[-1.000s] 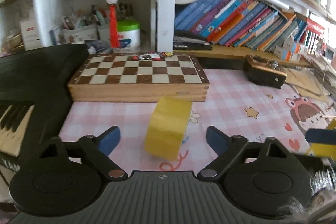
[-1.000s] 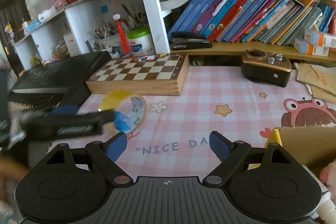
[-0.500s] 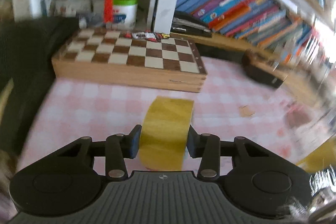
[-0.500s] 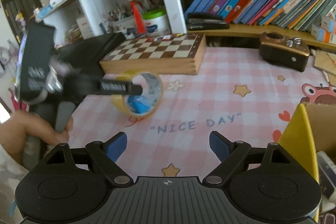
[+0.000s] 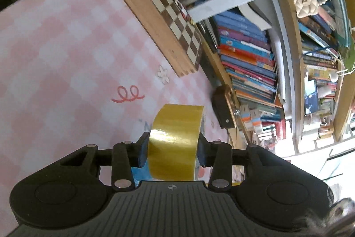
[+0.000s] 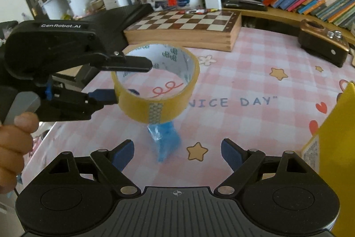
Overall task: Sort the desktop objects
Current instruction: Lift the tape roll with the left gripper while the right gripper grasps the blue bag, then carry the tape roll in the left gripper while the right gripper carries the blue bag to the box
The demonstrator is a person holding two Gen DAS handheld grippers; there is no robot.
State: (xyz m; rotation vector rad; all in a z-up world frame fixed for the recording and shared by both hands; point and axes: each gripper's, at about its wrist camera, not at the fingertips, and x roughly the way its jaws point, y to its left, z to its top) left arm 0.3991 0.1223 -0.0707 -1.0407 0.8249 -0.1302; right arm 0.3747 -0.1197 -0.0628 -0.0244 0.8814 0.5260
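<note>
At the left of the right wrist view, a hand (image 6: 13, 137) holds the left tool (image 6: 133, 79), and its two fingers pinch the wall of a yellow tape roll (image 6: 155, 83), one finger inside the ring and one outside. That grip goes across the thin wall, most likely because the roll is too wide to squeeze from both sides. The roll is up in the air, above the pink checked table (image 6: 255, 86), in the middle of the frame, and it lies flat with the hole facing up. A blue bit of plastic (image 6: 165, 141) hangs down from under it. Lower in this view, the right tool (image 6: 177, 151) has its blue fingers far apart and nothing between them. It waits low and near, maybe to help or to grab the next thing. At the far right edge there is a yellow box (image 6: 339, 148), and I think the tape may be meant to go there, but I cannot be sure. Behind, near the top middle, a chess board (image 6: 186, 30) sits on the table. The left wrist view is tipped on its side. It shows the tape roll (image 5: 175, 143) clamped tight between the left tool's (image 5: 172, 151) fingers at the bottom middle, but not the hole or the hanging plastic. Only the right wrist view shows the roll is off the table.
</note>
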